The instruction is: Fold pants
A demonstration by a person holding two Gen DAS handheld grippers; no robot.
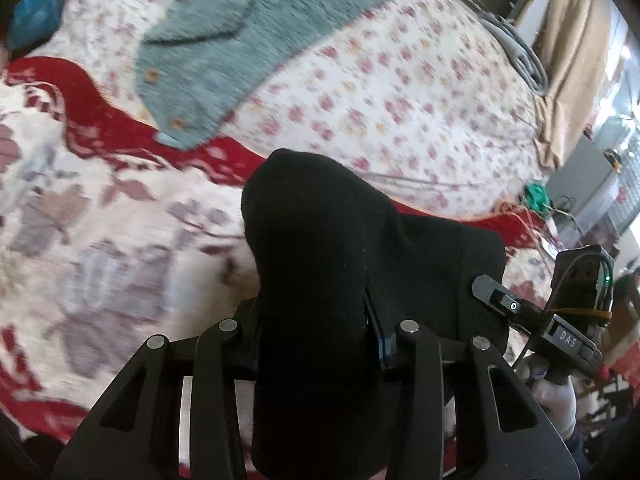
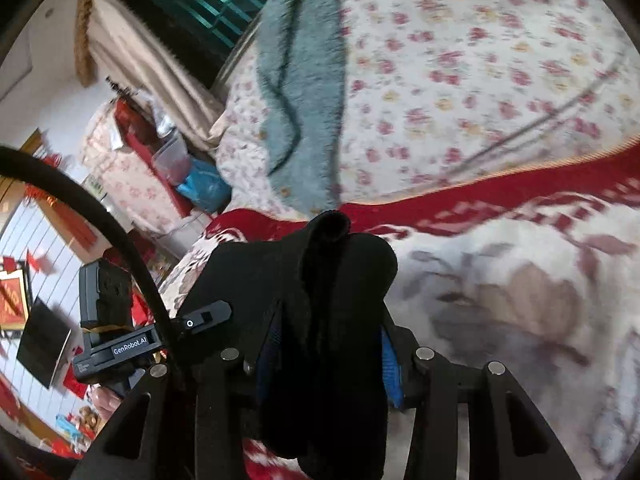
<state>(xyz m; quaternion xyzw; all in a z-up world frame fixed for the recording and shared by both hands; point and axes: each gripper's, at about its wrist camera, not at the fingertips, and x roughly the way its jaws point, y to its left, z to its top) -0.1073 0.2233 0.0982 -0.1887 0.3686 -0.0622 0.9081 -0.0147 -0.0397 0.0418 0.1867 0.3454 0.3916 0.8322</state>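
The black pants [image 1: 320,240] hang bunched up above the bed, stretched between both grippers. My left gripper [image 1: 316,320] is shut on a thick fold of the cloth, which hides its fingertips; only a blue pad [image 1: 379,336] shows. To its right, the right gripper [image 1: 500,300] reaches into the same black cloth, held by a gloved hand [image 1: 556,400]. In the right wrist view the right gripper [image 2: 324,344] is shut on a wad of the pants [image 2: 332,272], blue pads [image 2: 390,368] showing at the sides. The left gripper [image 2: 204,316] is at the left.
A fuzzy teal cardigan [image 1: 248,40] lies spread on the floral sheet [image 1: 400,100] farther back. A red and cream blanket [image 1: 100,208] covers the near bed. A beige curtain [image 1: 568,60], a blue bag [image 2: 204,188] and clutter lie beside the bed. A black cable [image 2: 100,216] arcs past the right gripper.
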